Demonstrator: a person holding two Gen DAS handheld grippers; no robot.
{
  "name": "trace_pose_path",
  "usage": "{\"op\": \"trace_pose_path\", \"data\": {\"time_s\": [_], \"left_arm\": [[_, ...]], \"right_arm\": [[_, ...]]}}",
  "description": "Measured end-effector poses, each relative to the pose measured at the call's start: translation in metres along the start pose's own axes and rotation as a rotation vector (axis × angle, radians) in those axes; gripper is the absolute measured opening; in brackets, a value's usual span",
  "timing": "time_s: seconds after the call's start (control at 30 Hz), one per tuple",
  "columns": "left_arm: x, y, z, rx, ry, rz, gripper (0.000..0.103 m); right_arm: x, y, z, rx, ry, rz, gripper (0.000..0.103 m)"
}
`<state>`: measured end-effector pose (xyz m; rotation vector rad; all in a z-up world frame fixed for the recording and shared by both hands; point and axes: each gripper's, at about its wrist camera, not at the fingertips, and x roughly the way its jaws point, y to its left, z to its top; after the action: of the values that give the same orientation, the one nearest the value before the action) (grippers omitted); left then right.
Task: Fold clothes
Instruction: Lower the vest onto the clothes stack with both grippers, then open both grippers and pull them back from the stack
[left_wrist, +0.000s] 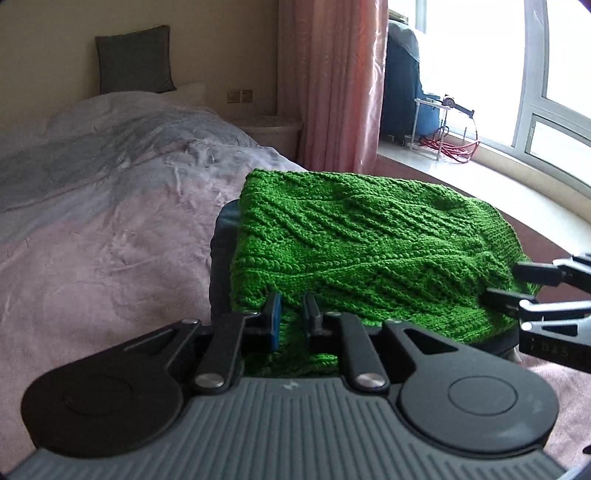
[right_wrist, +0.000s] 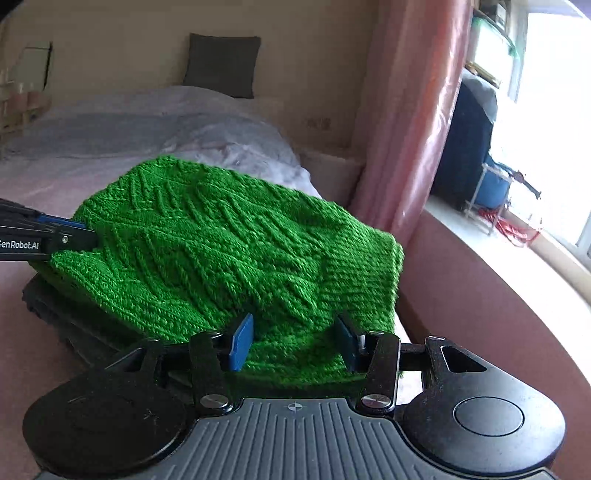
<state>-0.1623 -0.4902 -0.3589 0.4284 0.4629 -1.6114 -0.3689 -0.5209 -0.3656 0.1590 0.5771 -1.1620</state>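
A folded green knitted sweater (left_wrist: 369, 254) lies on top of a dark folded garment (left_wrist: 221, 258), near the right edge of a bed with a pinkish cover (left_wrist: 92, 258). The left gripper (left_wrist: 291, 314) is at the near edge of the sweater; its blue-padded fingers stand close together with green knit between them, pinching the fabric. The right gripper (right_wrist: 293, 341) is at the near right side, its fingers spread with the sweater edge between them. A pink curtain (right_wrist: 413, 110) hangs at the far right.
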Motion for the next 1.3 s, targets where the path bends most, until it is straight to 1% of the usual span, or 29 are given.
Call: {"op": "trace_pose_path", "data": {"time_s": [0.03,0.13,0.2,0.23,0.3,0.37,0.4,0.43,0.47,0.5,0.63,0.7,0.77,0.8,0.9,1.0,1.13,1.23,1.3], "left_arm": [[0.001,0.002,-0.001,-0.011,0.0,-0.001,0.012],[0.005,-0.001,-0.002,0.016,0.004,0.016,0.012],[0.005,-0.005,0.002,0.026,0.013,0.03,0.012],[0.004,-0.007,0.004,0.025,0.022,0.036,0.012],[-0.002,-0.011,0.008,0.016,0.036,0.054,0.012],[-0.014,-0.018,0.012,0.029,0.055,0.084,0.012],[-0.021,-0.021,0.014,0.029,0.065,0.091,0.013],[-0.028,-0.023,0.016,0.028,0.076,0.098,0.015],[-0.035,-0.026,0.018,0.027,0.086,0.105,0.02],[-0.042,-0.029,0.02,0.018,0.103,0.112,0.023],[-0.077,-0.037,0.032,-0.034,0.185,0.122,0.029],[-0.096,-0.04,0.038,-0.049,0.218,0.134,0.033],[-0.115,-0.043,0.044,-0.068,0.25,0.146,0.038],[-0.126,-0.044,0.048,-0.081,0.261,0.152,0.039],[-0.154,-0.046,0.057,-0.107,0.293,0.165,0.045],[-0.18,-0.049,0.062,-0.117,0.319,0.171,0.047],[-0.217,-0.057,0.06,-0.114,0.348,0.188,0.049],[-0.244,-0.062,0.06,-0.116,0.36,0.198,0.051],[-0.264,-0.065,0.06,-0.111,0.35,0.197,0.052]], "right_arm": [[0.001,0.0,-0.002,0.003,0.003,0.0,0.048],[0.004,0.003,-0.002,-0.019,0.014,-0.007,0.049],[0.003,0.004,0.0,-0.019,0.037,-0.008,0.053],[0.001,0.004,0.002,-0.015,0.049,-0.007,0.053],[-0.005,0.004,0.007,0.003,0.072,-0.006,0.054],[-0.013,0.001,0.01,0.03,0.092,-0.004,0.055],[-0.018,-0.002,0.012,0.053,0.107,0.0,0.058],[-0.024,-0.005,0.013,0.079,0.126,0.005,0.062],[-0.03,-0.008,0.014,0.114,0.144,0.014,0.076],[-0.038,-0.01,0.016,0.154,0.16,0.024,0.081],[-0.076,-0.017,0.026,0.284,0.19,0.044,0.083],[-0.098,-0.018,0.032,0.334,0.205,0.046,0.092],[-0.119,-0.019,0.04,0.372,0.21,0.054,0.093],[-0.13,-0.018,0.044,0.384,0.213,0.054,0.093],[-0.161,-0.015,0.052,0.406,0.227,0.048,0.096],[-0.191,-0.008,0.063,0.421,0.246,0.041,0.097],[-0.235,0.003,0.069,0.403,0.225,0.039,0.098],[-0.263,0.009,0.069,0.398,0.235,0.028,0.098],[-0.279,0.011,0.07,0.402,0.235,0.027,0.098]]}}
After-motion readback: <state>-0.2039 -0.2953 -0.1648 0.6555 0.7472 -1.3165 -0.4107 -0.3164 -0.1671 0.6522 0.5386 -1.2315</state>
